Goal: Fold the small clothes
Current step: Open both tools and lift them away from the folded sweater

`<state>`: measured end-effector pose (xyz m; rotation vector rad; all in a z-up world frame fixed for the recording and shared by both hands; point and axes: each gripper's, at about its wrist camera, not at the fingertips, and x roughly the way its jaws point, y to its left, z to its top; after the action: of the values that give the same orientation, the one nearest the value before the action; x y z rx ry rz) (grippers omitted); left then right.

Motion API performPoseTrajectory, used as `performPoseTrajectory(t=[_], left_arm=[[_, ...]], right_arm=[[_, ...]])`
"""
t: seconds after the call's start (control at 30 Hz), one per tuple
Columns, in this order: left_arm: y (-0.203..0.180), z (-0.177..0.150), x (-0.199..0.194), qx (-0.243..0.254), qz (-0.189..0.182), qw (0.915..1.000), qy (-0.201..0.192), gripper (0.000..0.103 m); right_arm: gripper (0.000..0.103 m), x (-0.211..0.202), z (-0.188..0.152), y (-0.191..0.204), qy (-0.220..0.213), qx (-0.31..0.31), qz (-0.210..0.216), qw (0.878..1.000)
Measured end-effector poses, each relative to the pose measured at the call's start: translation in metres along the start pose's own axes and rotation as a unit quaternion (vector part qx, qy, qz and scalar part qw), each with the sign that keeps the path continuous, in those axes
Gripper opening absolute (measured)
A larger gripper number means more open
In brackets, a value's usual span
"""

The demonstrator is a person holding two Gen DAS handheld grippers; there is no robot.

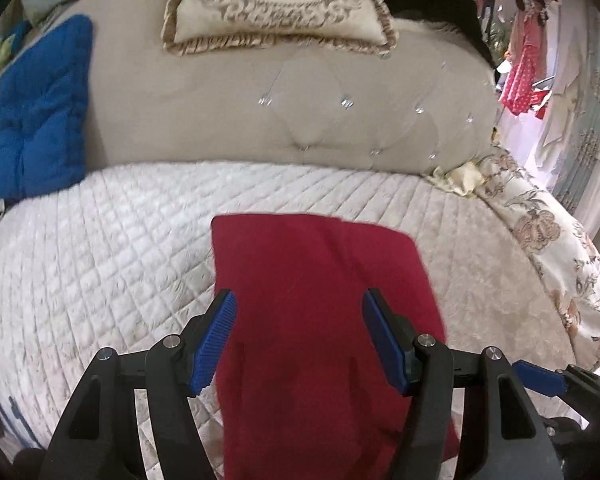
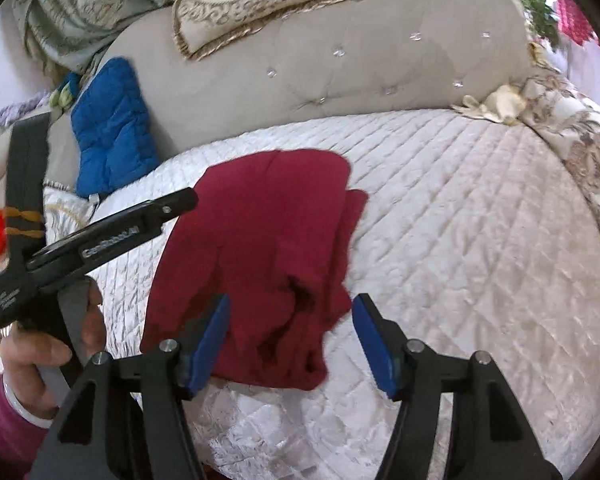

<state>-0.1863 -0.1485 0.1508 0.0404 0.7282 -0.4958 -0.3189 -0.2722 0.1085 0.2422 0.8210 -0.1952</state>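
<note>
matt red cloth (image 2: pixel 260 248) lies on a glossy, quilted satin bedspread (image 2: pixel 460 240).

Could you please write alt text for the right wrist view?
A folded dark red garment lies on a white quilted bedspread, with the open right gripper above its near edge, holding nothing. At left a hand holds the left gripper; behind are a blue cushion and a beige tufted headboard.
</note>
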Motion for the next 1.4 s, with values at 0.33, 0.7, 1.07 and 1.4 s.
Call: performPoseTrajectory(t=[0.33,0.7,1.07,1.4], left_arm=[[-0.004,-0.006,-0.026,0.058,0.020,0.9978,-0.025,0.044],[-0.001,-0.002,-0.032,0.049,0.011,0.9984,-0.027,0.044],[-0.006,-0.007,-0.025,0.057,0.019,0.9981,-0.008,0.044],[0.010,-0.019,-0.017,0.050,0.054,0.9972,0.018,0.044]], right_arm=[[0.068,-0.004,0.006,0.005,0.000,0.030,0.007,1.000],[0.070,-0.007,0.006,0.008,0.002,0.036,0.004,0.999],[0.070,0.010,0.015,-0.002,-0.005,0.042,-0.005,0.999],[0.081,0.015,0.027,0.023,-0.036,-0.026,-0.068,0.997]])
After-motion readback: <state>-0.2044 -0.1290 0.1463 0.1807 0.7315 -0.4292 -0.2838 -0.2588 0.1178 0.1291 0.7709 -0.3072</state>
